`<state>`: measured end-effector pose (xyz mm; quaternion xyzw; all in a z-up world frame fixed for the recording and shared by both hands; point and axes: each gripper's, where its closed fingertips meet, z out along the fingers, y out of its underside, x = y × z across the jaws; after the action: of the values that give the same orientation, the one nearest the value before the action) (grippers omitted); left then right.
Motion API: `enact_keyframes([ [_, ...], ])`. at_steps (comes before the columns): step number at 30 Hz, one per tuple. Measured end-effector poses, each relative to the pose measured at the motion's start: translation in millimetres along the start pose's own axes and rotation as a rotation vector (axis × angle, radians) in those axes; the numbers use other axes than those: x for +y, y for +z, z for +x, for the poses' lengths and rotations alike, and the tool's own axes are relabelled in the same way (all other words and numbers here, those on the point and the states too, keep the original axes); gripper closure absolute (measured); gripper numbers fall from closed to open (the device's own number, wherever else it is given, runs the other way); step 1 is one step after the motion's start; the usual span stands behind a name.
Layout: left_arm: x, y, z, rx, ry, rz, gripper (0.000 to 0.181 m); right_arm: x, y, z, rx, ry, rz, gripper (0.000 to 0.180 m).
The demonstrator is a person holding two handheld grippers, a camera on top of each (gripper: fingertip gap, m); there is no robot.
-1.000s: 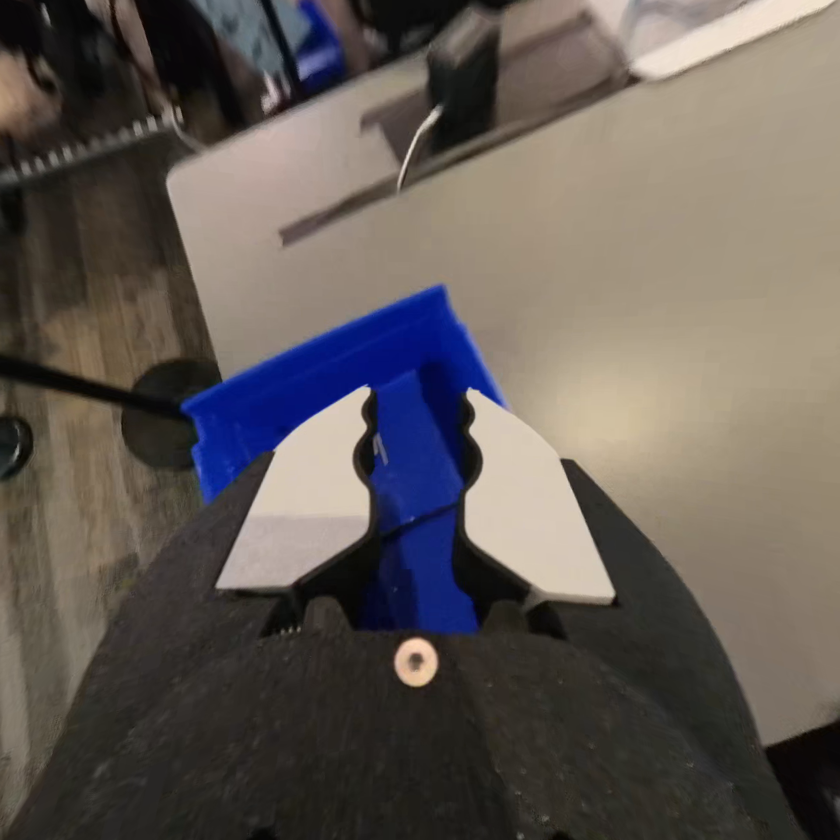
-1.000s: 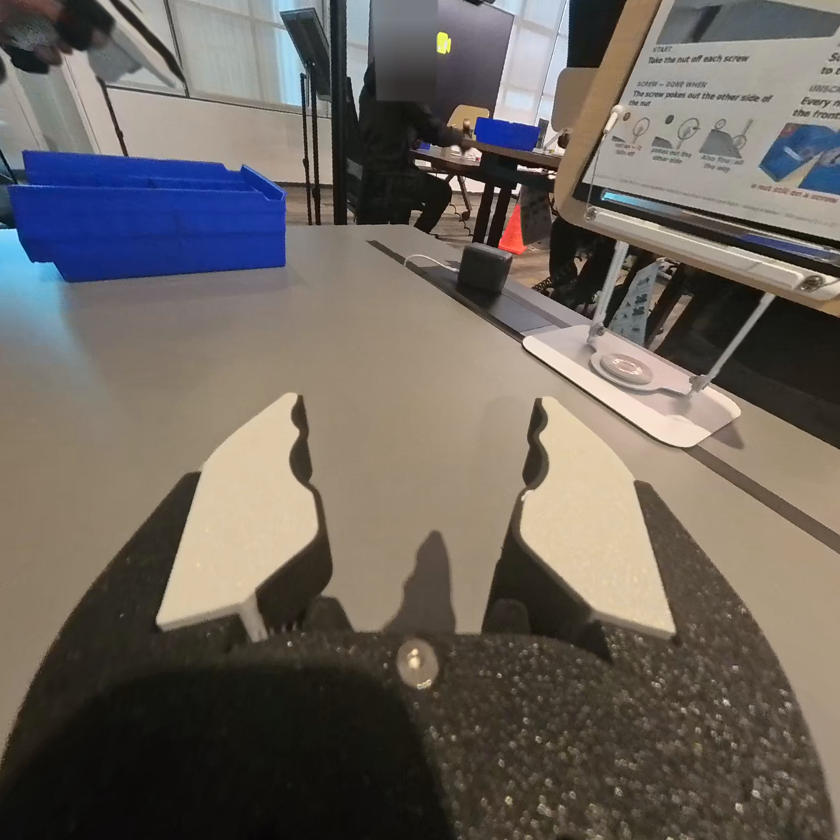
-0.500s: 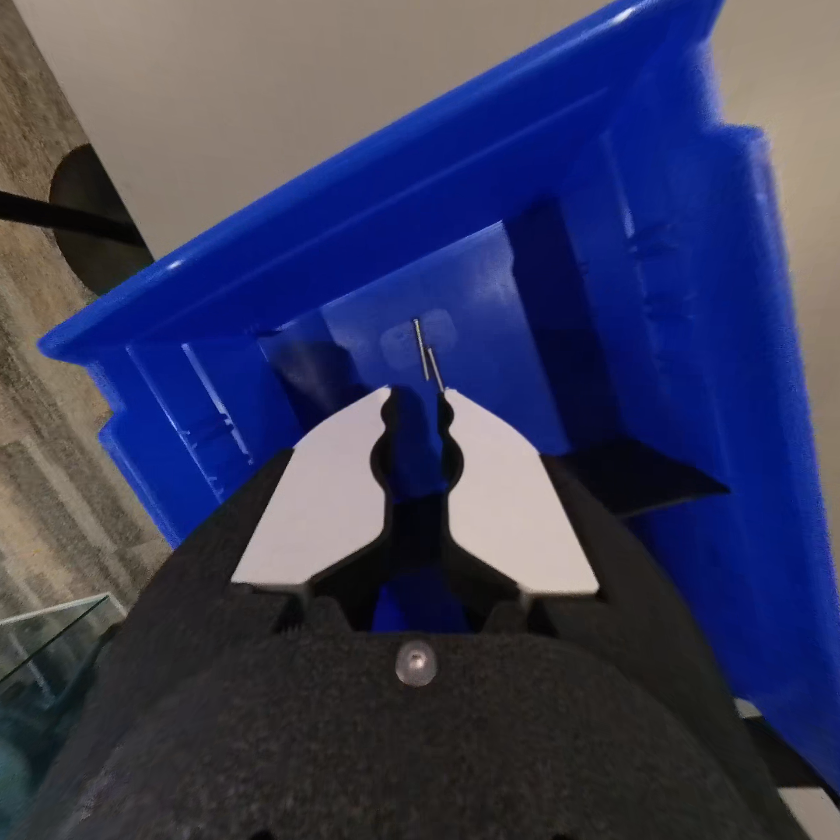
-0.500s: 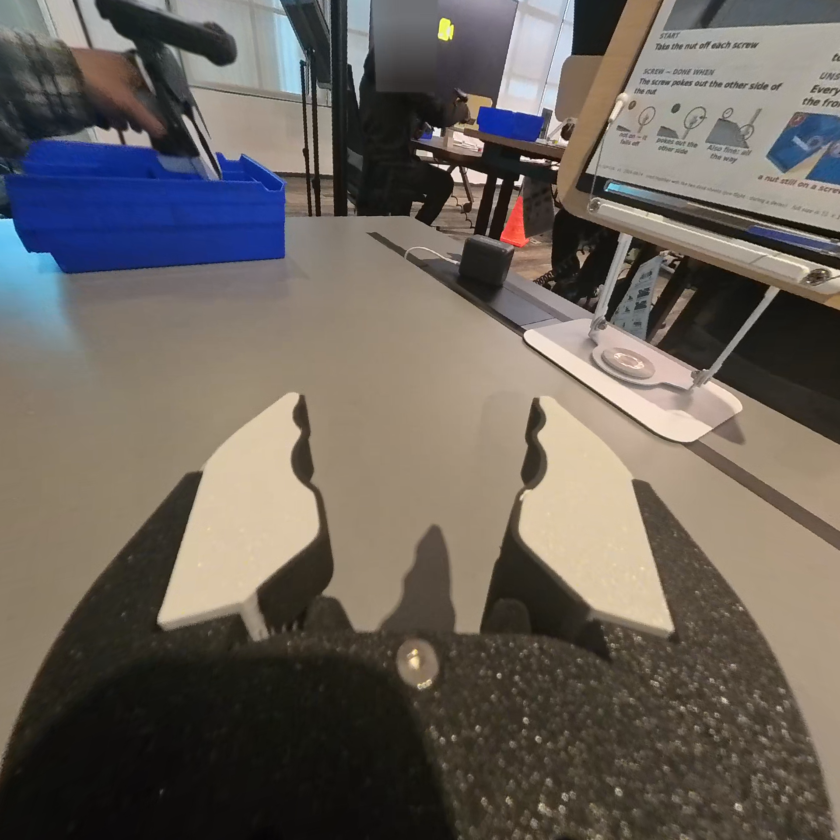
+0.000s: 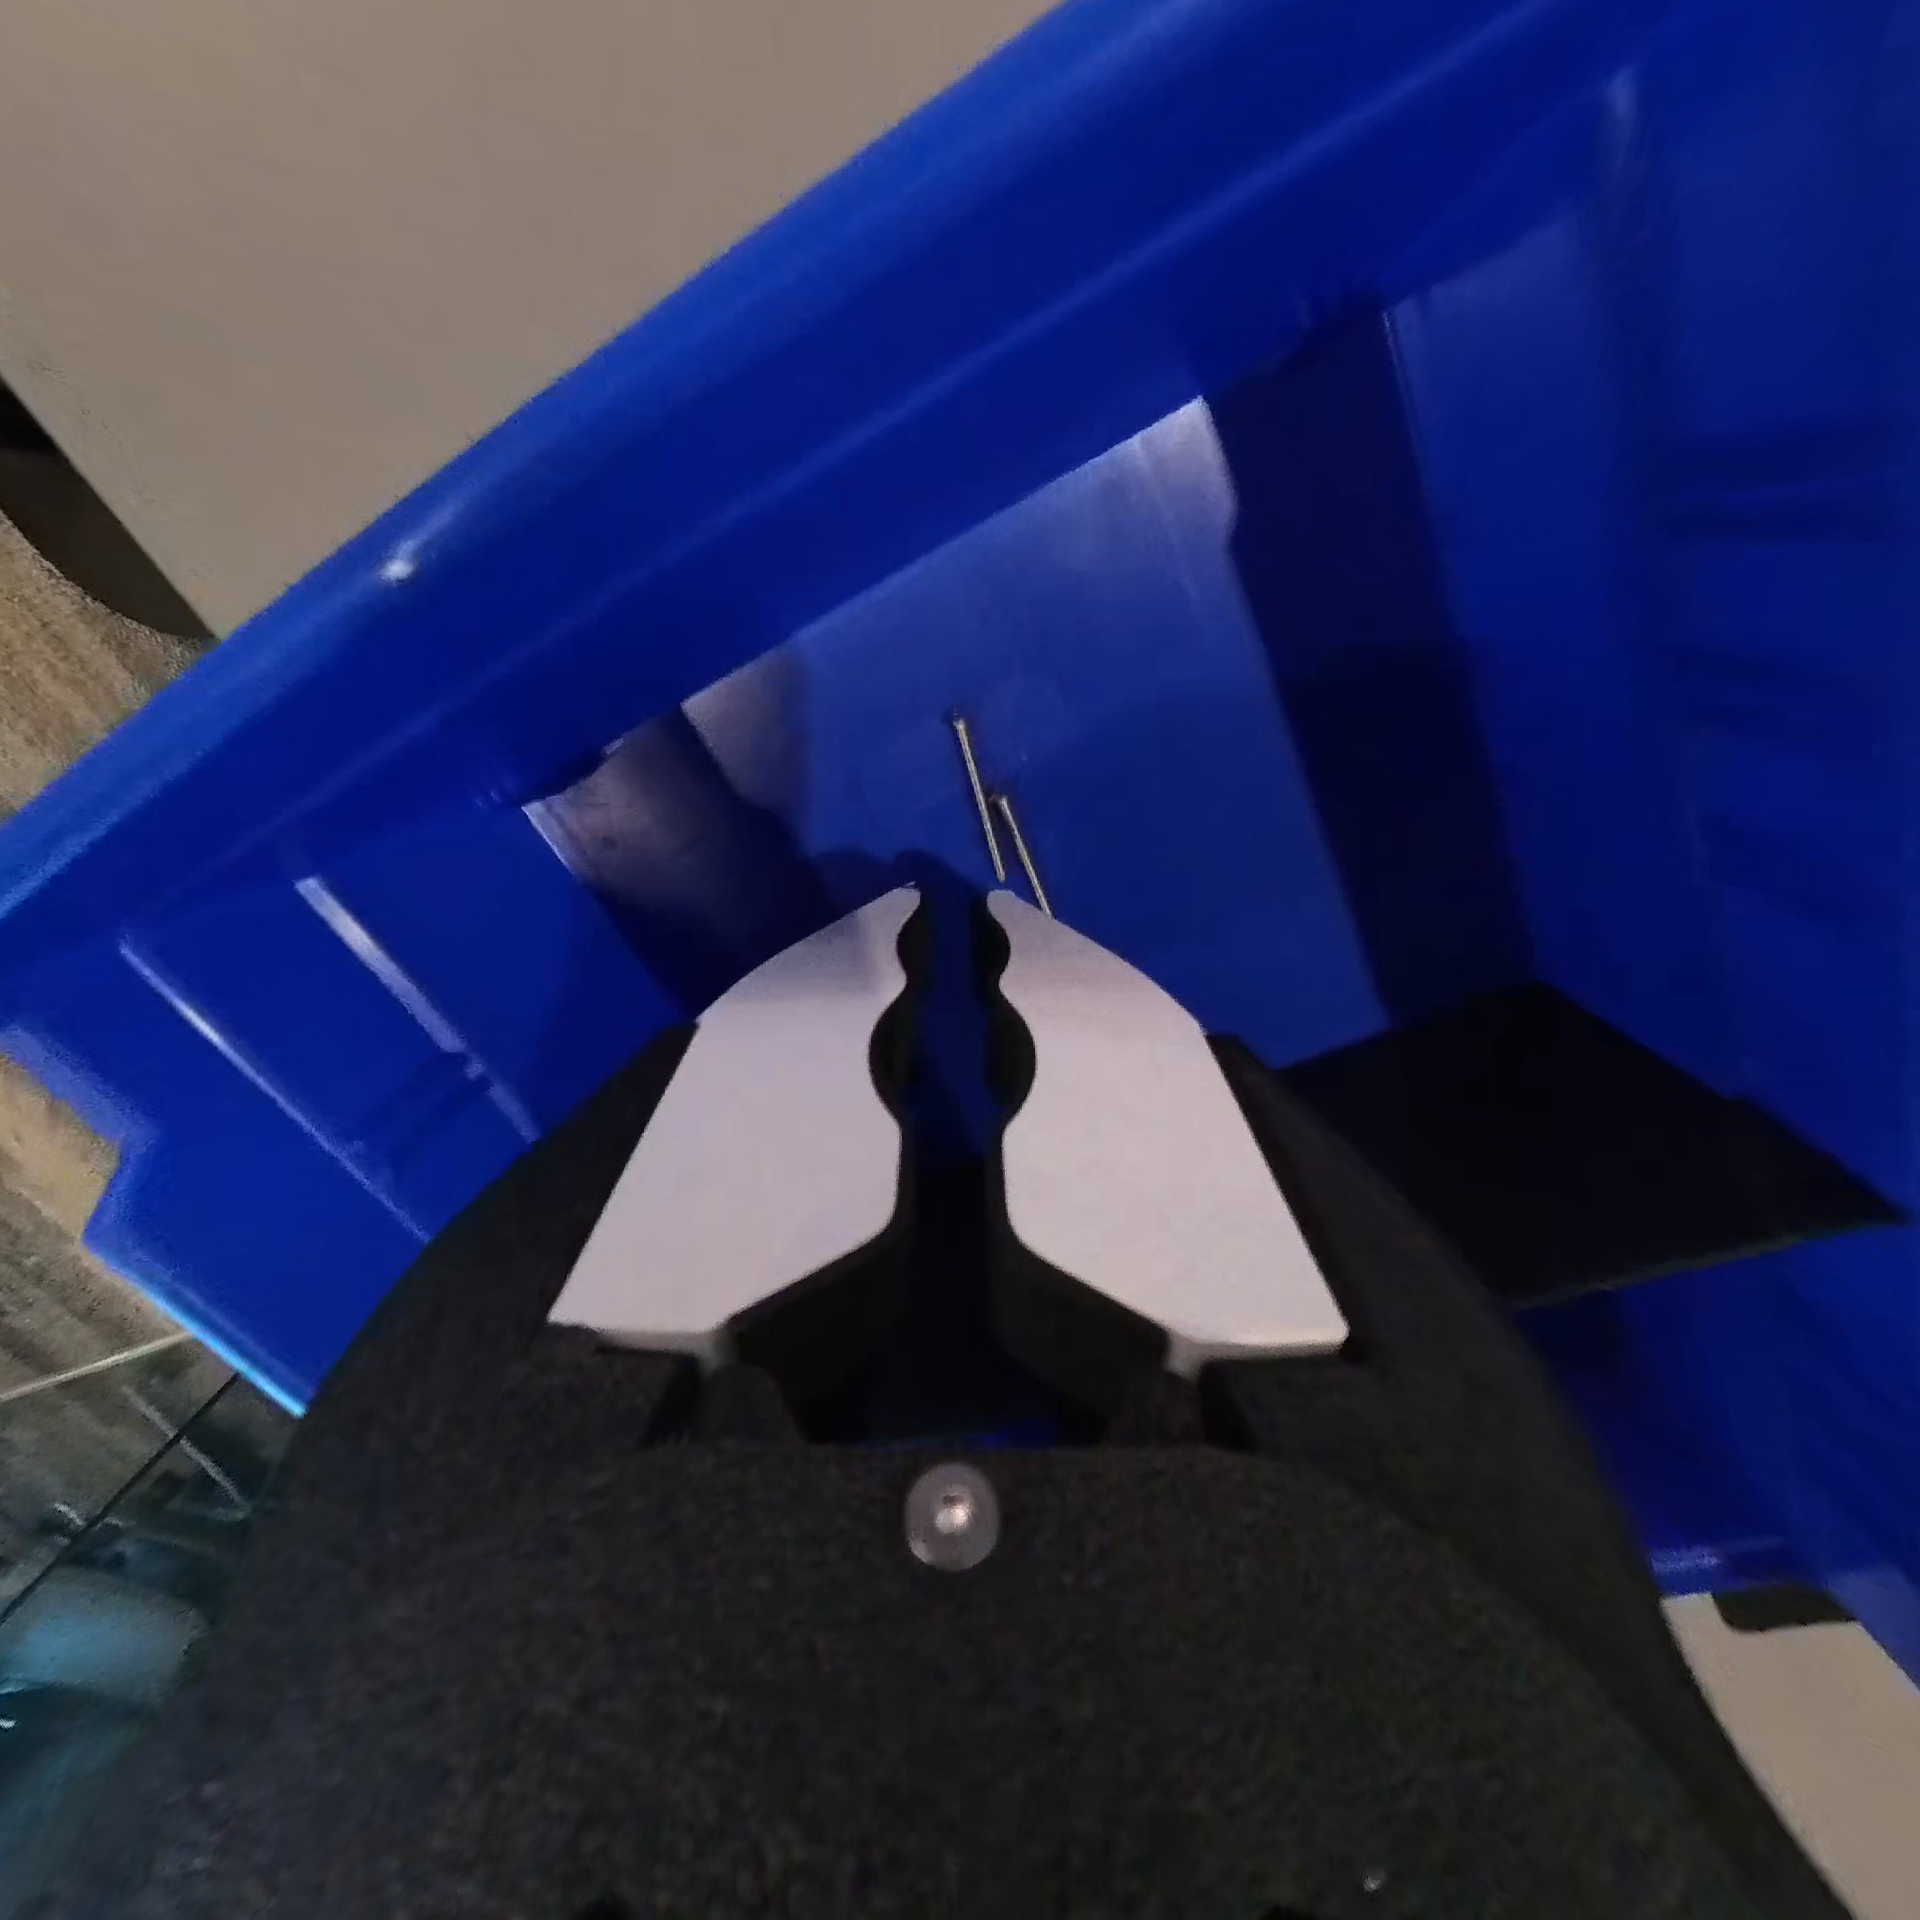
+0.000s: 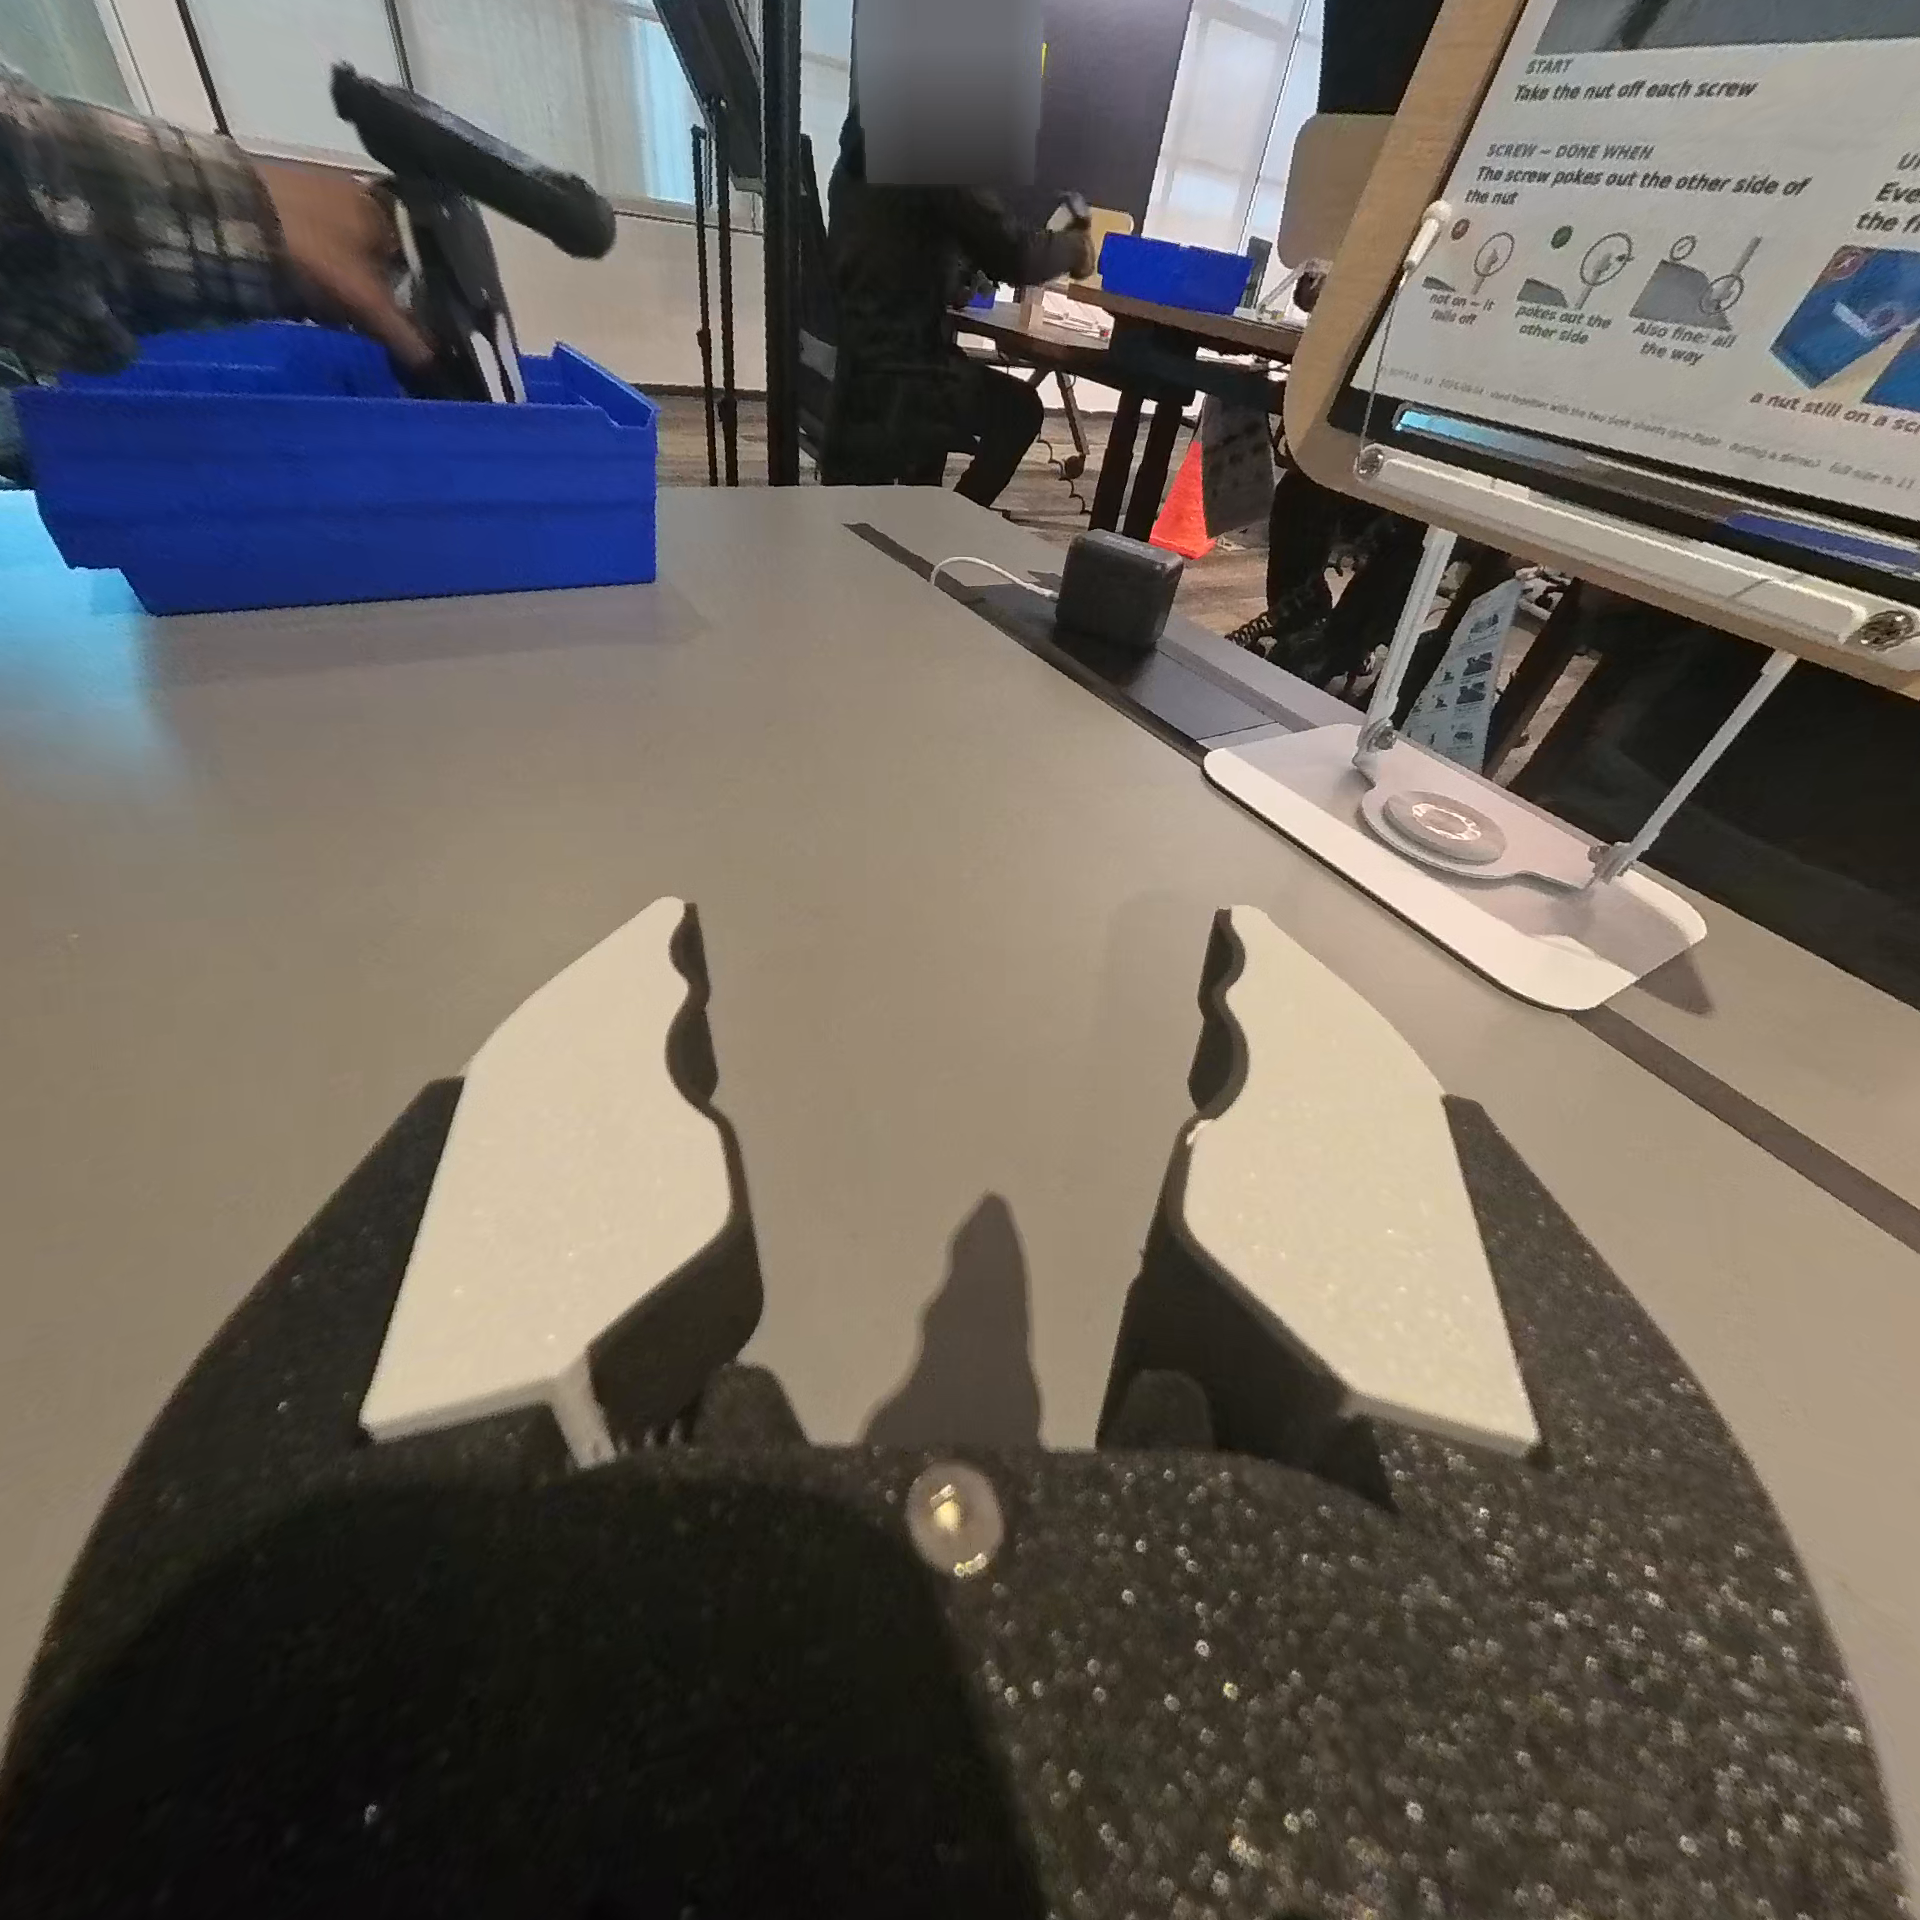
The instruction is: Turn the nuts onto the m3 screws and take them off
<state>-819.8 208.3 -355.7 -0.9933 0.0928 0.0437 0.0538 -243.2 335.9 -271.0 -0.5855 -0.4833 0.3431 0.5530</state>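
My left gripper [image 5: 953, 896] reaches down into a compartment of the blue bin [image 5: 727, 416]. Its jaws stand a narrow slit apart with nothing between them. Two thin metal screws [image 5: 982, 800] lie side by side on the bin floor, just past the right fingertip [image 5: 1013, 914]. No nut shows. In the right wrist view the bin [image 6: 364, 499] stands at the far left of the grey table [image 6: 623, 779], with the left gripper [image 6: 488, 353] and a hand inside it. My right gripper [image 6: 951, 925] is wide open and empty, low over the table.
A black divider [image 5: 1538, 1143] crosses the bin to the right of my left gripper. An instruction board [image 6: 1662, 260] on a white stand base [image 6: 1455, 831] sits at the table's right. A black charger block [image 6: 1122, 603] sits in a table slot. A person sits beyond. Some 60 cm of space lies between my two pairs of fingers.
My left gripper dropped from above the bin down into it, close to the screws, and its jaws narrowed. The right gripper stayed put and open.
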Motion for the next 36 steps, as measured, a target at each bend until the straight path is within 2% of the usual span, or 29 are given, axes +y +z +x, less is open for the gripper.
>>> enact_keyframes([
  [16, 13, 21, 18, 0.109, 0.018, -0.125, 0.18, 1, 0, 0, -0.001, 0.001, -0.007, 0.089],
  [36, 9, 25, 19, 0.117, -0.08, -0.138, 0.177, 1, 0, 1, 0.0, 0.009, -0.007, 0.088],
])
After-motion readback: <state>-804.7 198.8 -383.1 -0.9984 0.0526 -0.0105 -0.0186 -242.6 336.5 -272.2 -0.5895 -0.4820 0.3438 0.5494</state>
